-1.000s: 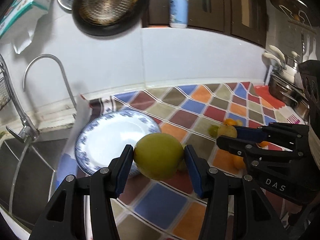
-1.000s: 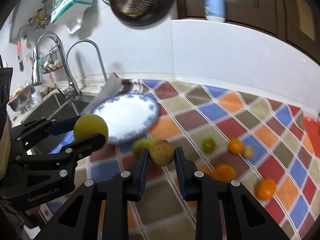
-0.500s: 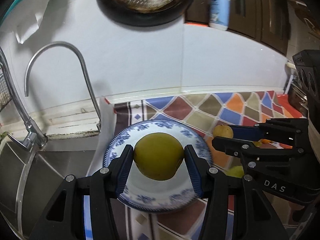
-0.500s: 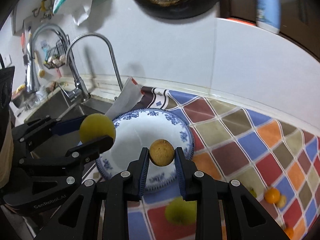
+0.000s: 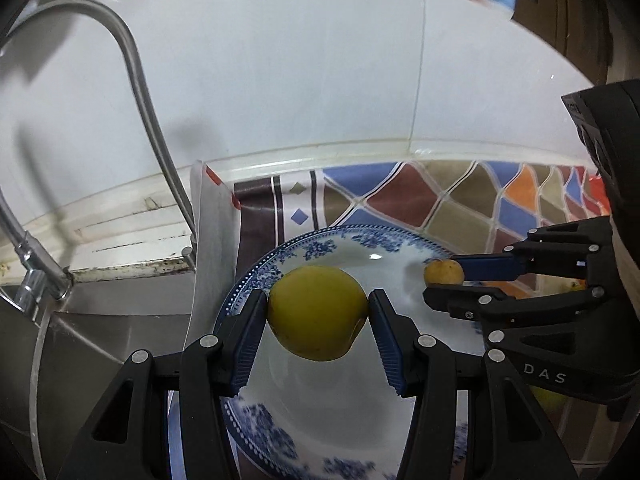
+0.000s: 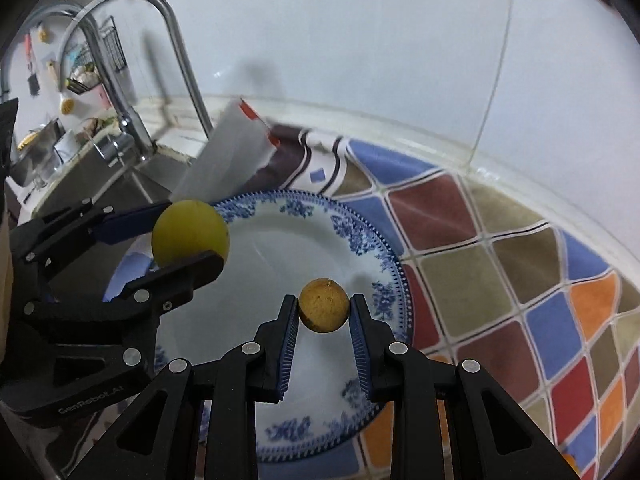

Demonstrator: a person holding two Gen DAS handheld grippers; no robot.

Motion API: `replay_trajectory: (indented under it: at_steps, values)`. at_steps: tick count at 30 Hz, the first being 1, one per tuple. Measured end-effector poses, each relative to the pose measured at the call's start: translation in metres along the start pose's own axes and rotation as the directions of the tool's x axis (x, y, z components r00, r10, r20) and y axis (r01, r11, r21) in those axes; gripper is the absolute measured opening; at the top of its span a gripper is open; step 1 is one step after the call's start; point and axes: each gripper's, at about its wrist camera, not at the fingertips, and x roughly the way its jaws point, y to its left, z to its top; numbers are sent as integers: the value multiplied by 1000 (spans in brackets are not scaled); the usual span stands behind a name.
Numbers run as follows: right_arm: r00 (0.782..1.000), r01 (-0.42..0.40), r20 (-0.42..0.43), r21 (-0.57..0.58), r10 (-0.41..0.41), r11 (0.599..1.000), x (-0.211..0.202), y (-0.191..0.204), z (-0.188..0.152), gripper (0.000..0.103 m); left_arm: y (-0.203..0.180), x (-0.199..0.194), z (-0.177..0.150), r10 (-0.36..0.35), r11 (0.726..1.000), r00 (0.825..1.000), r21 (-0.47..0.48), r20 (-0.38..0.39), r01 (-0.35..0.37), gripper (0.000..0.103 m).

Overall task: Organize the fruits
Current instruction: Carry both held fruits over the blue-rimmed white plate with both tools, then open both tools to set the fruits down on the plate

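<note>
My left gripper (image 5: pixel 317 312) is shut on a large yellow-green fruit (image 5: pixel 316 312) and holds it over the blue-and-white plate (image 5: pixel 320 248). It also shows at the left of the right wrist view (image 6: pixel 190 234). My right gripper (image 6: pixel 324 310) is shut on a small brownish-yellow fruit (image 6: pixel 323 311), also above the plate (image 6: pixel 360 236), at its right side. In the left wrist view the right gripper (image 5: pixel 444 278) sits to the right with the small fruit (image 5: pixel 443 272) between its fingers. The plate holds no fruit.
A steel sink (image 5: pixel 100 340) and curved tap (image 5: pixel 144 92) lie left of the plate. A white tiled wall (image 6: pixel 360 40) stands close behind. The colourful chequered mat (image 6: pixel 500 248) stretches to the right. A white sheet (image 6: pixel 224 160) leans at the plate's back left.
Both grippers have carried their fruits left from the mat to over the plate, and closer to it. The loose fruits on the mat have dropped out of view.
</note>
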Motion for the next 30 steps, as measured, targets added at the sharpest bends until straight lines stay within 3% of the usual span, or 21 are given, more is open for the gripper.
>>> replay_trajectory:
  at_steps: [12,15,20,30]
  values:
    - [999,-1,-44,-1,1,1000,26,-7,5,27,8,30,-2,-20,1000,998,7,-59,20,53]
    - [999,11,-49,-7,-12,1000,24,-7,5,35,9,22,2,1,1000,1000,3,-27,-1,62]
    - [999,14,-37,16,-13,1000,15,-8,1,35,11,2,6,27,1000,1000,-9,1,-27,66]
    - [995,52,79,47,-56,998,-42,0,-21,35,-8,-63,6,77,997,992,-17,105,-76,79]
